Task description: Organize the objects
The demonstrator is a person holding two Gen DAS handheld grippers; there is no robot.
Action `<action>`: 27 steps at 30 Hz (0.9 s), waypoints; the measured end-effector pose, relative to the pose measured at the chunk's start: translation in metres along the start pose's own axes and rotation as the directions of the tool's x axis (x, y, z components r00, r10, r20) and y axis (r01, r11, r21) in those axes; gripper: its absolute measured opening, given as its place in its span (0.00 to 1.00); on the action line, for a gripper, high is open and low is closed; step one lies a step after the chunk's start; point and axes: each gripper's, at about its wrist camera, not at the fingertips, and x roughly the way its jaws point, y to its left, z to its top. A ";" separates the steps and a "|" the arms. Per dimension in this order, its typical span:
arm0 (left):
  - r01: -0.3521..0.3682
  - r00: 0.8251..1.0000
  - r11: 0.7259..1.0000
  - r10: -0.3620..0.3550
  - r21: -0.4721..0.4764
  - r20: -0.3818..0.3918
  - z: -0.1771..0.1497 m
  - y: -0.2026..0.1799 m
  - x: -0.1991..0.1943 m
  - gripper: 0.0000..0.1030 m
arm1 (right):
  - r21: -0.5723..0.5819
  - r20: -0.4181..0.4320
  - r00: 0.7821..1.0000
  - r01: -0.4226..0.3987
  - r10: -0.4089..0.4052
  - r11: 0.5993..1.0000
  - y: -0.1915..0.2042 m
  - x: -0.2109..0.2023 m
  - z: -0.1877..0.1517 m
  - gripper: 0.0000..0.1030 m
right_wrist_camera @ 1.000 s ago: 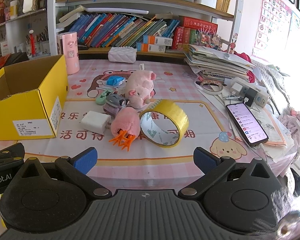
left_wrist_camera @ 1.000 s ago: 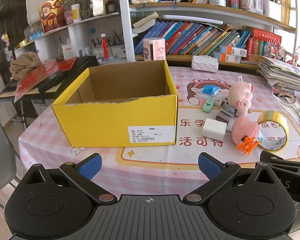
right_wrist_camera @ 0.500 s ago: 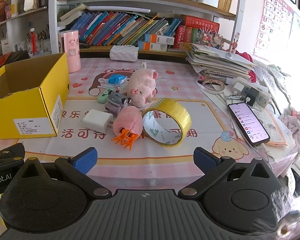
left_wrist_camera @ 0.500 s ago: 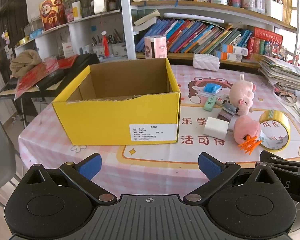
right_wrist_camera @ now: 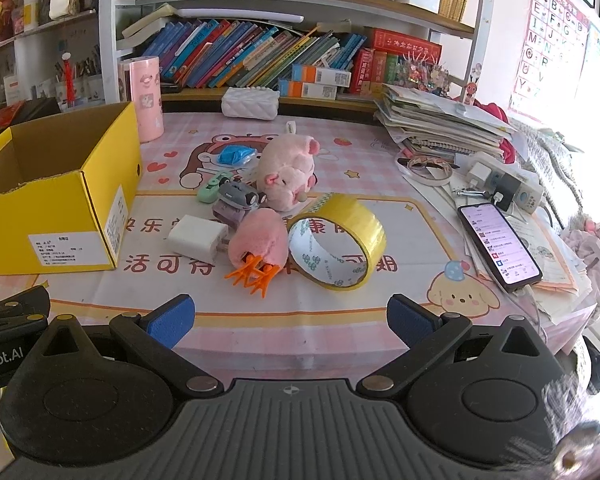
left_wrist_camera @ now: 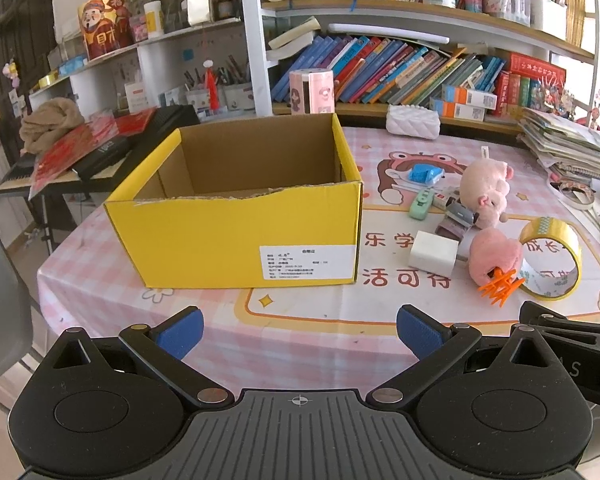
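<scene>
Bookshelves (right_wrist_camera: 260, 52) fill the frame's top. On the bench (left_wrist_camera: 300, 320), a yellow box (left_wrist_camera: 236, 236) sits centre-left. Both the left hand-held gripper (left_wrist_camera: 298, 330) and the right hand-held gripper (right_wrist_camera: 290, 320) are spread, empty.

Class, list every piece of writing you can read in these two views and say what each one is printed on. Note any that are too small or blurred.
"活可存" and "乐学": pink table mat.
"obot.AI", cut off at the edge: left gripper's body.
"A B C D E F G": alphabet poster on the wall.
"福": red figure decoration on the shelf.
White label on the yellow box: too small to read.
Phone screen and book spines: too small or blurred.
</scene>
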 end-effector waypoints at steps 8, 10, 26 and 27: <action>0.000 1.000 1.000 0.000 0.005 -0.001 0.000 -0.003 0.000 1.00 | 0.002 -0.002 1.000 0.000 0.000 1.000 -0.002 0.000 -0.001 1.00; 0.000 1.000 1.000 0.000 0.004 0.000 0.000 -0.003 0.000 1.00 | 0.002 -0.002 1.000 0.001 -0.001 1.000 -0.002 0.000 -0.001 1.00; 0.000 1.000 1.000 0.000 0.005 0.000 0.000 -0.003 0.000 1.00 | 0.003 -0.006 1.000 -0.002 0.002 1.000 -0.003 0.000 -0.001 1.00; -0.001 1.000 1.000 0.001 0.005 0.000 0.000 -0.003 0.000 1.00 | 0.004 -0.006 1.000 -0.002 0.002 1.000 -0.003 0.000 -0.001 1.00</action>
